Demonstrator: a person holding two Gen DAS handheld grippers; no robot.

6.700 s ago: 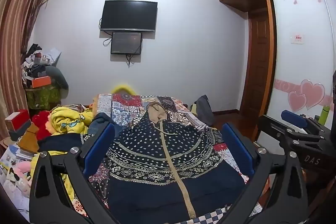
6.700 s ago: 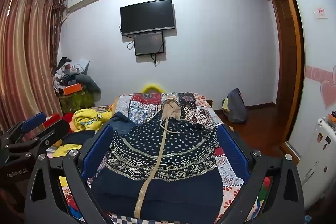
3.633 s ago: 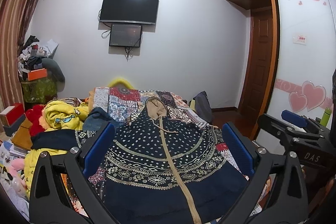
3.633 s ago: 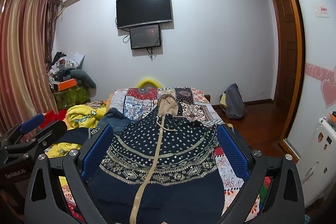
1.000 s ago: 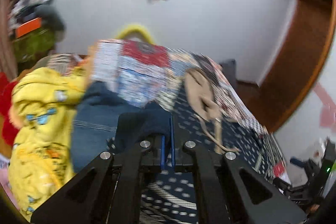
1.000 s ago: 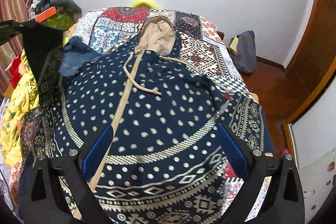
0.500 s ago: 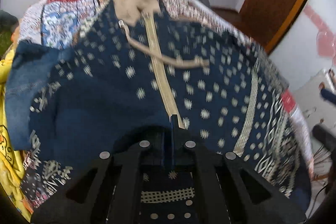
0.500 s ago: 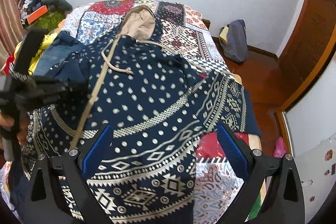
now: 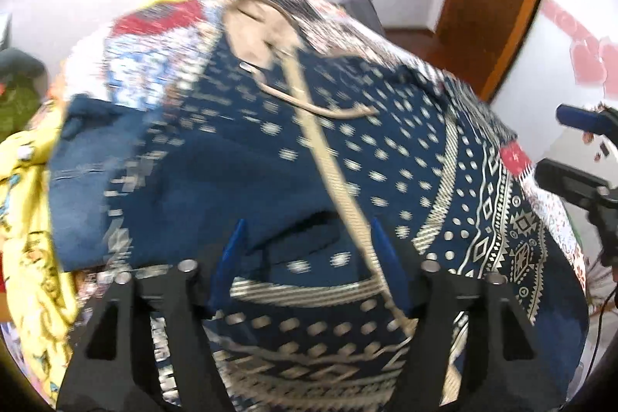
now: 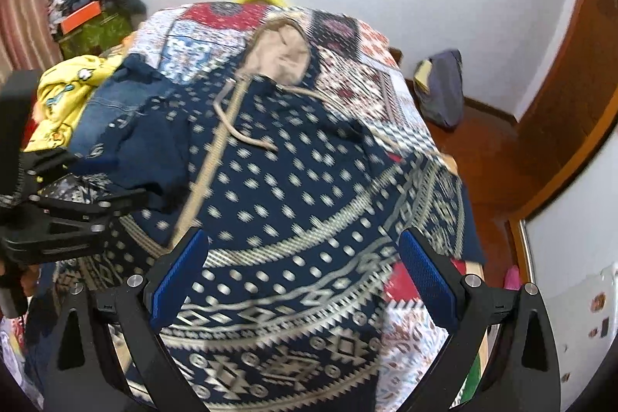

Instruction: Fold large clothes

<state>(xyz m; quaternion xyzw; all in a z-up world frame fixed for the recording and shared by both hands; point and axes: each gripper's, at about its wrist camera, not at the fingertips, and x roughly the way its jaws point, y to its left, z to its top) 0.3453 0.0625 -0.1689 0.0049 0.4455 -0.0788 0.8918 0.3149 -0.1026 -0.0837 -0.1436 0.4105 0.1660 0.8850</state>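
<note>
On the patchwork quilt (image 10: 359, 72) of the bed: navy patterned hoodie (image 10: 309, 188), spread face up, tan hood (image 10: 280, 55) toward the far wall, tan zipper placket (image 9: 328, 157) down the middle, drawstring (image 9: 320, 107) loose across the chest. Left sleeve (image 9: 216, 188) folded inward over the front, plain navy fabric lying across the dotted panel up against the zipper line, presumably to narrow the body before folding lengthwise. Left gripper (image 9: 309, 250) low over that folded sleeve, jaws parted with nothing clamped between the blue pads (image 9: 228, 257), apparently a release right where the cuff lies; seen from the right wrist view as a black frame at the hoodie's left edge. Right gripper (image 10: 305, 277) hovering above the lower hem band, jaws wide apart and empty, blue pads (image 10: 425, 280) framing the geometric border, well placed for reaching toward the right sleeve (image 10: 444, 203), flat and unfolded near the bed's edge. Likely stage: one sleeve in, the other not yet done, body folds to follow. Beside the bed on the left, denim jeans (image 10: 112, 103) and a yellow garment (image 10: 65, 91) heaped close to the hoodie's shoulder, close enough to snag a careless sweep. Much motion blur in the left wrist view, so finer creases hard to judge.
</note>
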